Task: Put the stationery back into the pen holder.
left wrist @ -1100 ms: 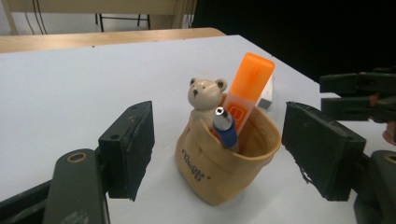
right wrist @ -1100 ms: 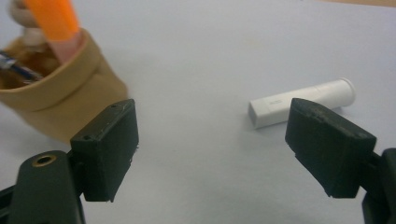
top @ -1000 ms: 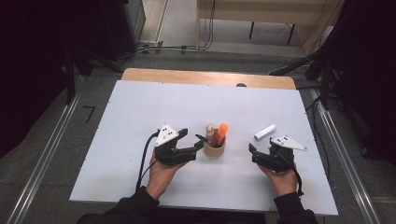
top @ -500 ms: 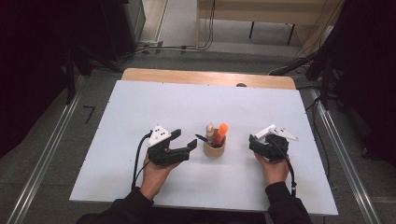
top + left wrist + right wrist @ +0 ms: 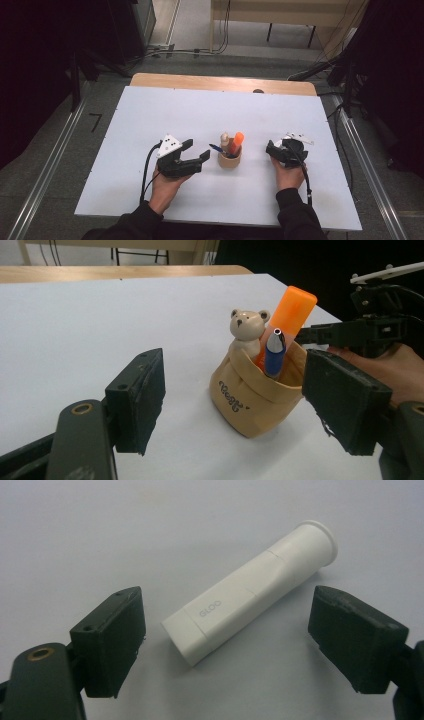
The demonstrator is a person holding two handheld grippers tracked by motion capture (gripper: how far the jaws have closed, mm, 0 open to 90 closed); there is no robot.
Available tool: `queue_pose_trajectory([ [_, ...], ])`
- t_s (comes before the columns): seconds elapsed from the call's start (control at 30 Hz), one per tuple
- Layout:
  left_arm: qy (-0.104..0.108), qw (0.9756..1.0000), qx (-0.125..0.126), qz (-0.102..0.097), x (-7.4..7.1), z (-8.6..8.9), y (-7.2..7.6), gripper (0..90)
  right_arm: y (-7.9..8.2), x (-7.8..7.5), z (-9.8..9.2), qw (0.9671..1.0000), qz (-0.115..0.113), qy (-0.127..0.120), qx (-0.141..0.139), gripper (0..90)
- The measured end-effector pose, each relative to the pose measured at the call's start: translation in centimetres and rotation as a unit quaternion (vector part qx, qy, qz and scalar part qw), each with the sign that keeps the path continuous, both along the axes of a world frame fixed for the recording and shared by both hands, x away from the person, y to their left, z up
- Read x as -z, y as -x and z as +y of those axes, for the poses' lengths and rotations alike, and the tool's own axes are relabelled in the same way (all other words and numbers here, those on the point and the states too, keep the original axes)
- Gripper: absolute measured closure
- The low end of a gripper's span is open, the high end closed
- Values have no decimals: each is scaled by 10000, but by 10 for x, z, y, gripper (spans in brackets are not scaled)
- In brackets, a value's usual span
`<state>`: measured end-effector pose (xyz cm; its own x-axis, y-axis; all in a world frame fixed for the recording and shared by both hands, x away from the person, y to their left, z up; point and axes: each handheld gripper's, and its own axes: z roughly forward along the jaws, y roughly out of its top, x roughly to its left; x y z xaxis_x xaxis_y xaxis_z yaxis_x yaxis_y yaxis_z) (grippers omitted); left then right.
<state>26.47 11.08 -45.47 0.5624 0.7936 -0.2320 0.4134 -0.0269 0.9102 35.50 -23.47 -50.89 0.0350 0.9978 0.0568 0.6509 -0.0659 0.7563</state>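
My right claw stands wide, its two black jaws either side of a white glue stick that lies flat on the bench between them, untouched by either pad; the stick runs slantwise, its flared end toward the far jaw, the word GLOO on its body. In the high view the right claw sits at the right of the bench. My left claw is also wide and holds nothing; it points at a tan pouch just ahead, which stands upright with a bear-topped pen, an orange highlighter and a blue pen in it. The bench is white with a wooden far edge; beyond it lie grey floor and dark surroundings.
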Motion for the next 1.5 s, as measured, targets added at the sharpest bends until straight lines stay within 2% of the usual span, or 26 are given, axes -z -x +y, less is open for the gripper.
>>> queue_pose_trajectory([
  [0.1, -6, 10000, 0, 5, 1, -1, 0, 260, -4, 0, 0, 9998, 79, -21, 181, 147],
  [0.27, -2, 10000, 10, 28, 1, -2, -1, 259, -8, 1, 3, 9994, 141, 34, 311, 149],
  [0.47, -14, 10000, 25, 55, 2, -3, -1, 260, -9, 1, 5, 9988, 151, 184, 435, 198],
  [0.67, 4, 10000, 19, 56, 2, -1, -1, 260, -5, 0, 3, 9983, 73, 82, 570, 338],
  [0.83, 32, 10000, -7, 73, 2, -1, 0, 261, -2, 0, 0, 9983, 32, 119, 573, 487],
  [1.03, 73, 9999, -20, 115, 3, 1, 0, 261, 1, 0, -3, 9992, 26, 191, 337, 678],
  [1.17, 80, 9999, 4, 115, 3, 0, 0, 261, 1, 0, -8, 9998, 21, 136, 123, 686],
  [1.3, 108, 9999, -11, 124, 3, 0, 0, 261, 3, -1, -16, 9997, 16, 98, -223, 689],
  [1.5, 137, 9998, -35, 110, 2, 1, 0, 261, 12, -2, -24, 9969, 66, 49, -777, 691],
])
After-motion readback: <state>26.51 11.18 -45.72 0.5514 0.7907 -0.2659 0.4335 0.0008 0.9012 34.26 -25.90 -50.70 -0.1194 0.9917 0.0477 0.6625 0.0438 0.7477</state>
